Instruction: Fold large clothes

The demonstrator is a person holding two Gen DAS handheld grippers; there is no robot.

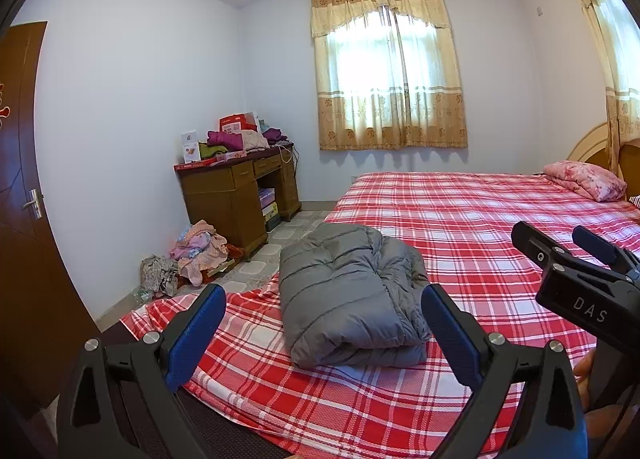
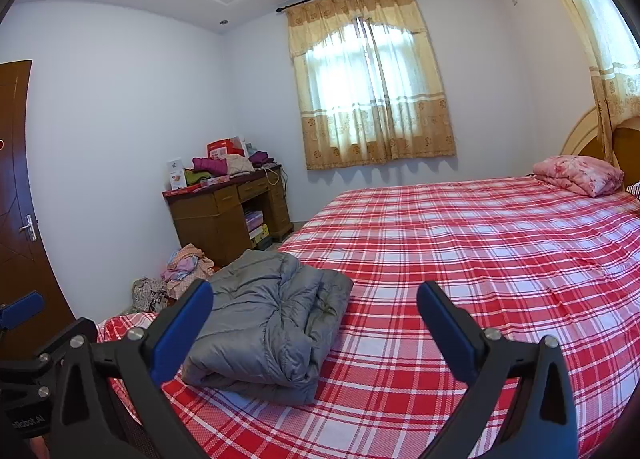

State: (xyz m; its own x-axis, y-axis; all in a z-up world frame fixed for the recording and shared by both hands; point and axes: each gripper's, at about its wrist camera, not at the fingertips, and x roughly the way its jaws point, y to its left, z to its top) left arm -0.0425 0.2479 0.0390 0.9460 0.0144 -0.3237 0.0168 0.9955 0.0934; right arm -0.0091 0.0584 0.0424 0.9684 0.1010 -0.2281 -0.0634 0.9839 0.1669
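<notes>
Left gripper (image 1: 324,323): nearest item in the left wrist view; black frame, blue-padded fingers (image 1: 198,329) spread wide apart, holding nothing, raised above the near edge of the bed (image 1: 480,227).

Right gripper (image 2: 316,323): same make, fingers (image 2: 444,323) likewise wide apart and empty. Also seen from the side at the right of the left wrist view (image 1: 560,247), lettered "DAS"; its fingers there appear parted.

Grey padded jacket (image 1: 352,295): folded into a thick bundle, lying on the bed near its near-left corner, framed between the left gripper's fingers but apart from them. In the right wrist view the jacket (image 2: 264,327) sits left of centre, partly behind the left finger, showing its rumpled right side more fully.

Bed: red-and-white plaid sheet; pink floral pillow (image 1: 584,179) at the far right by the headboard.

Counter (image 1: 240,195): brown wood, against the far-left wall, piled with clothes and boxes.

Clothes heap (image 1: 196,251): on the floor beside the counter; fuller in the left wrist view.

Curtained window (image 1: 388,71): far wall.

Door (image 1: 24,199): far left.

Left wrist view only: what may be a fingertip (image 1: 582,371) at the right edge, blurred.
</notes>
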